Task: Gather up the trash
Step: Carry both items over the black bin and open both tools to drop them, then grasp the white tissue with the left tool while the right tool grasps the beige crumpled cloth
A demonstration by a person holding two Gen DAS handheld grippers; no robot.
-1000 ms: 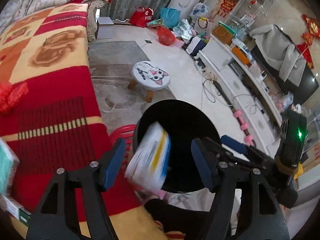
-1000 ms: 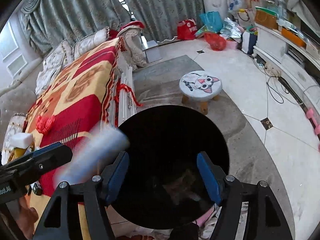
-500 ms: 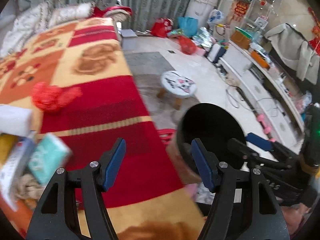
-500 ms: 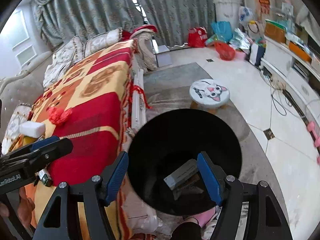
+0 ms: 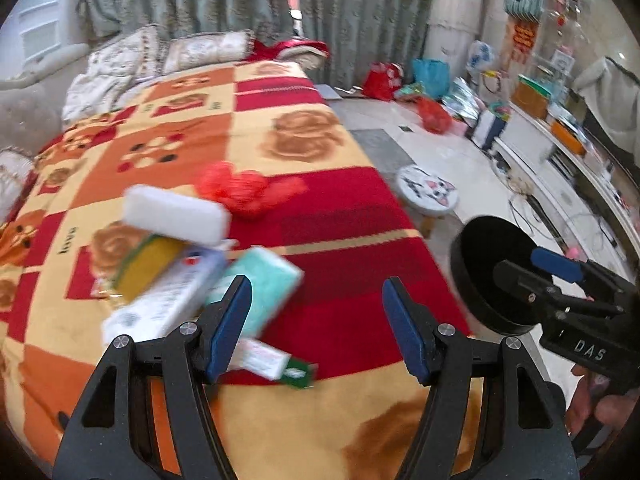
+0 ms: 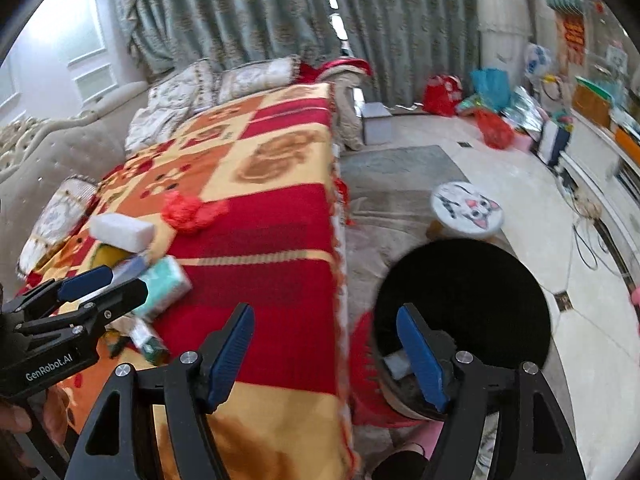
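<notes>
Left tongs (image 5: 316, 320) and right tongs (image 6: 326, 354) both agape, empty, angled downward.

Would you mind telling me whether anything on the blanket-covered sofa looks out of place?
Yes: a loose heap of packaging sits on the blanket, namely a white foam block lying tilted on a yellow pack, a teal tissue pack, cartons, and a crumpled red plastic bag beside them. The black bin stands on the floor alongside.

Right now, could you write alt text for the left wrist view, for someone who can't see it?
An open, empty gripper reaches over a red and orange blanket toward a pile of boxes and packets, a teal pack nearest. A black bin stands on the floor to the right, the other gripper in front of it.
</notes>
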